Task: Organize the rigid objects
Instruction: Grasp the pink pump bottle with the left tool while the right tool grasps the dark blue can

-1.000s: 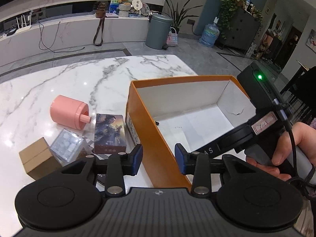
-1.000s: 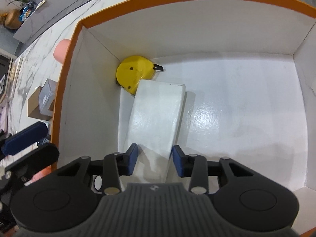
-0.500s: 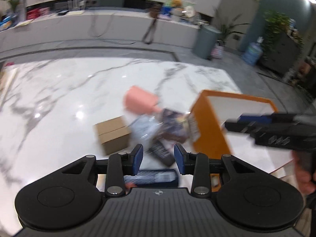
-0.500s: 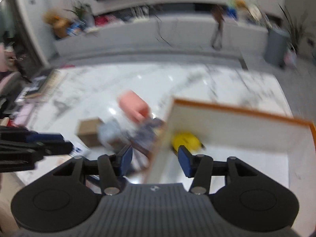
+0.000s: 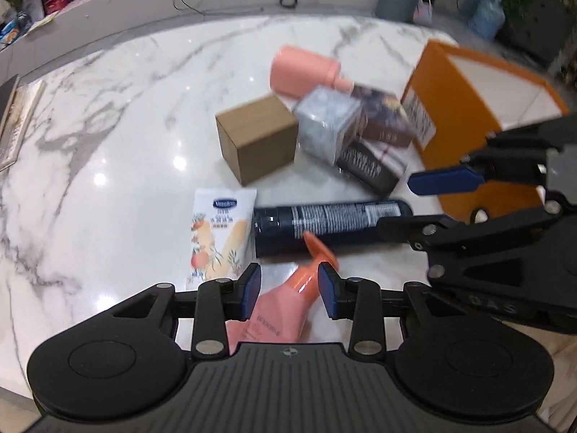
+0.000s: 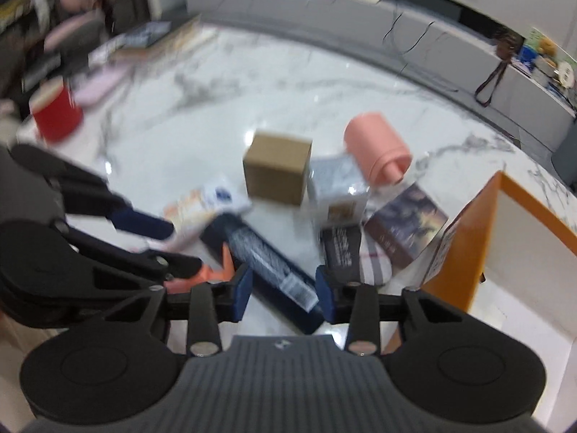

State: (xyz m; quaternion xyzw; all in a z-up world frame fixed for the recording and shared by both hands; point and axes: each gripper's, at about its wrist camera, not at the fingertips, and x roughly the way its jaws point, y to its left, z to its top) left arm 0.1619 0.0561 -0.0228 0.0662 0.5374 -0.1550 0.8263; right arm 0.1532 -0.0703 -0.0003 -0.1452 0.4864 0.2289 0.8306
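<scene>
A pile of objects lies on the marble table left of the orange box (image 5: 454, 93): a brown carton (image 5: 258, 137), a pink cylinder (image 5: 303, 70), a clear cube box (image 5: 324, 122), a dark picture box (image 5: 384, 113), a black box (image 5: 368, 166), a dark blue can (image 5: 331, 223), a white pouch (image 5: 220, 234) and a salmon tube (image 5: 285, 310). My left gripper (image 5: 290, 288) is open, its jaws either side of the salmon tube's cap. My right gripper (image 6: 283, 290) is open over the dark blue can (image 6: 267, 256), beside the orange box (image 6: 465, 216).
A red cylinder (image 6: 56, 112) stands at the table's far left, with books (image 6: 144, 39) behind it. A framed item (image 5: 14, 119) lies at the left table edge. A counter with cables runs along the room behind.
Both grippers have swung left, away from the orange box, and now hover over the pile. The right gripper has left the box's inside, where a white box and yellow tape measure lay.
</scene>
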